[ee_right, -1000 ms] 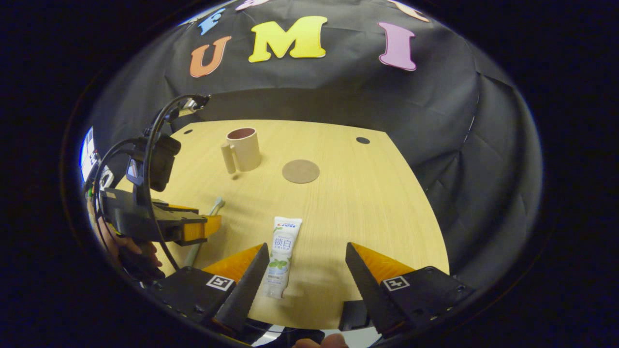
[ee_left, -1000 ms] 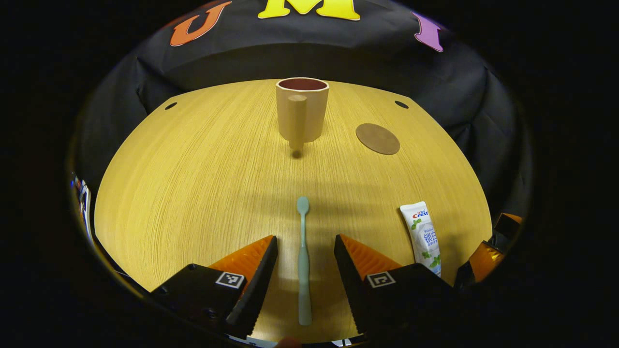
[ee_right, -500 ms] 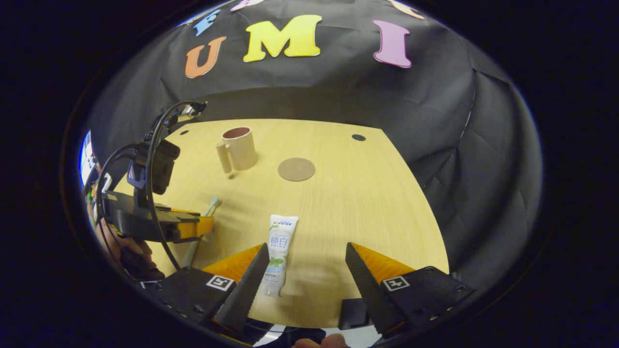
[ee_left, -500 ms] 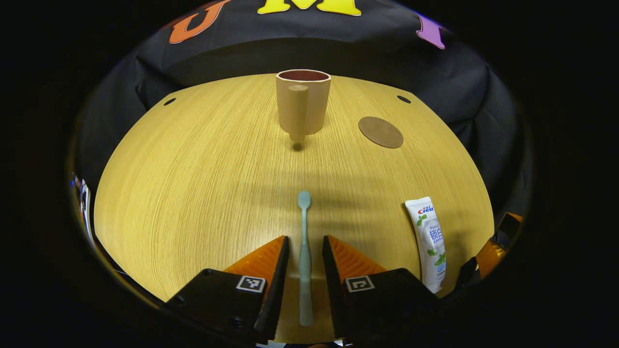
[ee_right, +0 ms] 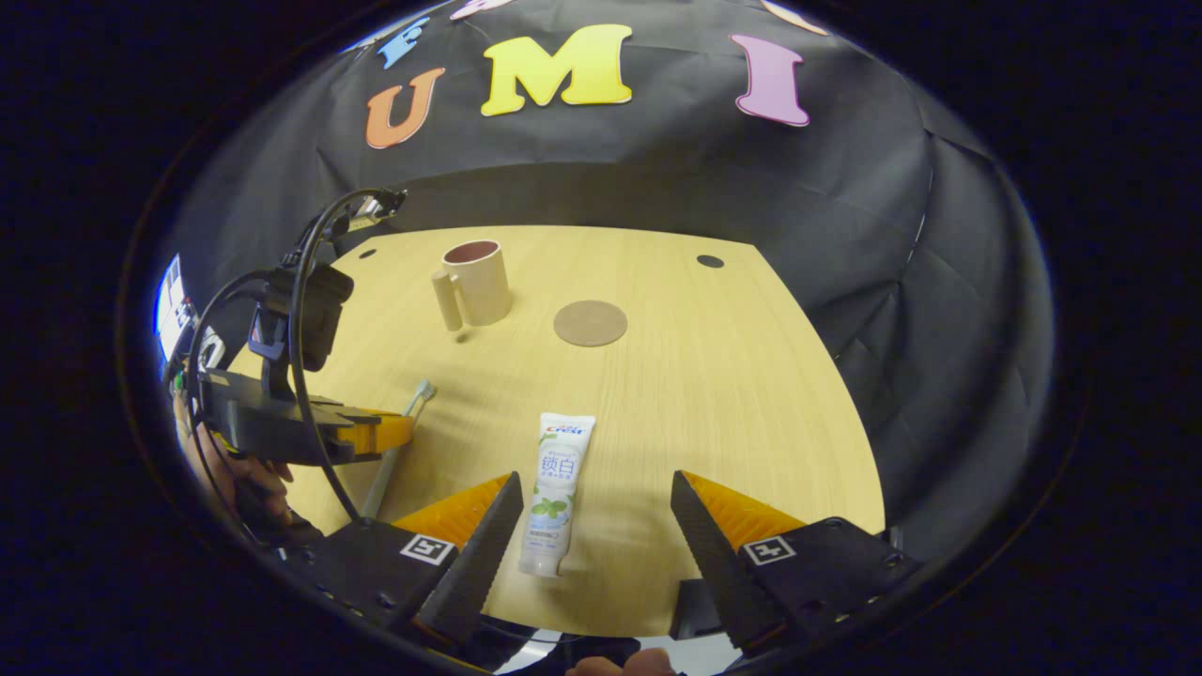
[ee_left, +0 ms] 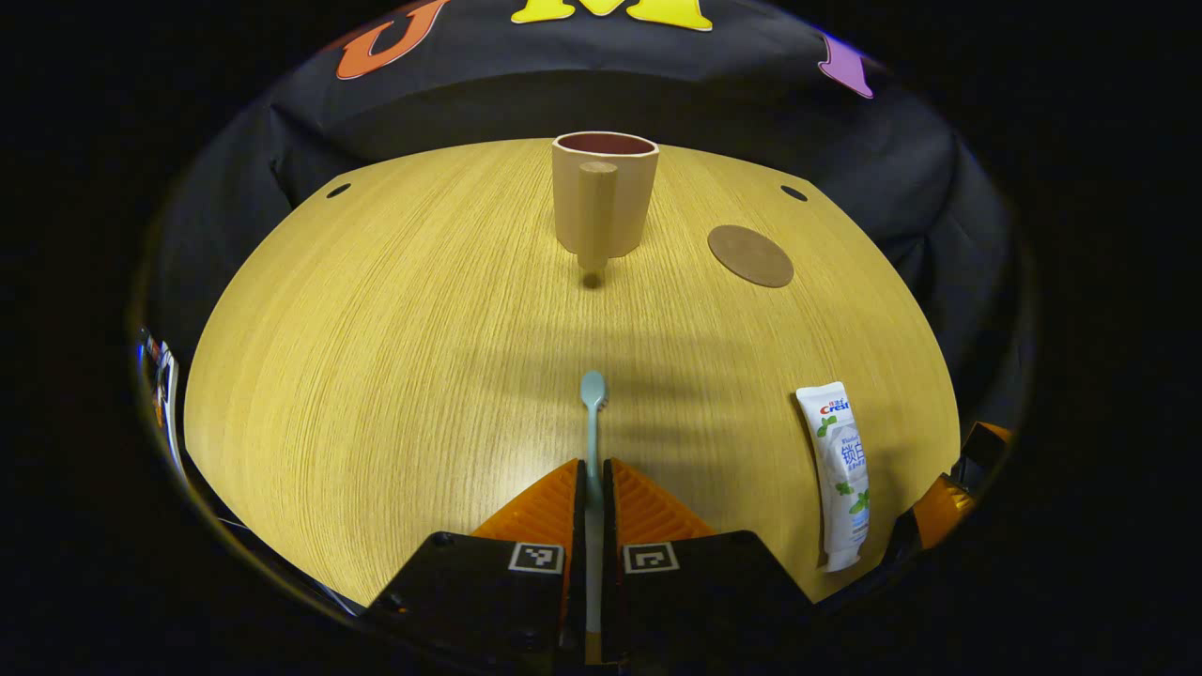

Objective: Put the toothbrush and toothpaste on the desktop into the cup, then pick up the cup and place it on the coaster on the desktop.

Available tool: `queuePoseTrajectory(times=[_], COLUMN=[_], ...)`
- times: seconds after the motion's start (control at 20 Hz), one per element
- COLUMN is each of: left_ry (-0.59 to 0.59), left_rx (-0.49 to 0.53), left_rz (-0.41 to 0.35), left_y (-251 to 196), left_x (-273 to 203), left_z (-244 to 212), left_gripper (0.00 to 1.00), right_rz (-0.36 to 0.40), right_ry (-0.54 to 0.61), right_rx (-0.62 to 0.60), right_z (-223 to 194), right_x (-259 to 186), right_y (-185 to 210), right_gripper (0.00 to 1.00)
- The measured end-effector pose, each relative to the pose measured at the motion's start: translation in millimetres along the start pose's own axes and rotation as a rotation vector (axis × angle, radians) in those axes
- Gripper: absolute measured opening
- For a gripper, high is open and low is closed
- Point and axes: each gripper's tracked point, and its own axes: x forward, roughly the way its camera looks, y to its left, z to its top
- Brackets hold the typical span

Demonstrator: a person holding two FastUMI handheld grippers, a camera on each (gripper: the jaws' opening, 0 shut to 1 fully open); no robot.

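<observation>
A pale green toothbrush (ee_left: pixel 592 427) lies on the wooden desktop (ee_left: pixel 376 357), head pointing at the cup. My left gripper (ee_left: pixel 593 479) is shut on its handle, both fingers pressing on it; from the right gripper view the same gripper (ee_right: pixel 376 434) shows at the left over the toothbrush (ee_right: pixel 408 422). The white toothpaste tube (ee_right: pixel 552 493) lies flat between the fingers of my open right gripper (ee_right: pixel 595 498), nearer the left finger. The tube (ee_left: pixel 839 469) also lies at the right of the left gripper view. A tan cup (ee_left: pixel 604 192) with a handle stands upright farther back. The round brown coaster (ee_left: pixel 750 255) lies right of it.
Black cloth walls the booth behind and to the right of the desktop. Small dark holes (ee_left: pixel 793 192) sit near the far corners of the desktop. A person's hand (ee_right: pixel 239 469) holds the left gripper, with cables (ee_right: pixel 300 282) looping above it.
My left gripper's fingers have come together from wide apart onto the toothbrush handle. The right gripper has stayed open over the toothpaste, shifting only slightly.
</observation>
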Motion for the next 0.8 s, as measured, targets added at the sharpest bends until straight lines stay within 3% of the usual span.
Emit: queuePoseTrajectory(times=[0.4, 0.8], left_ry=[-0.093, -0.111], left_rx=[-0.010, -0.005], left_rz=[0.013, 0.019], left_y=[10.4, 19.9], left_x=[-30.6, -40.3], left_z=[29.3, 32.4], left_gripper=[0.08, 0.08], right_rz=[0.033, 0.018], right_ry=[0.077, 0.198], right_rx=[0.028, 0.024], right_z=[-7.1, -28.0], right_x=[33.2, 70.4], right_y=[18.8, 31.0], right_gripper=[0.98, 0.95])
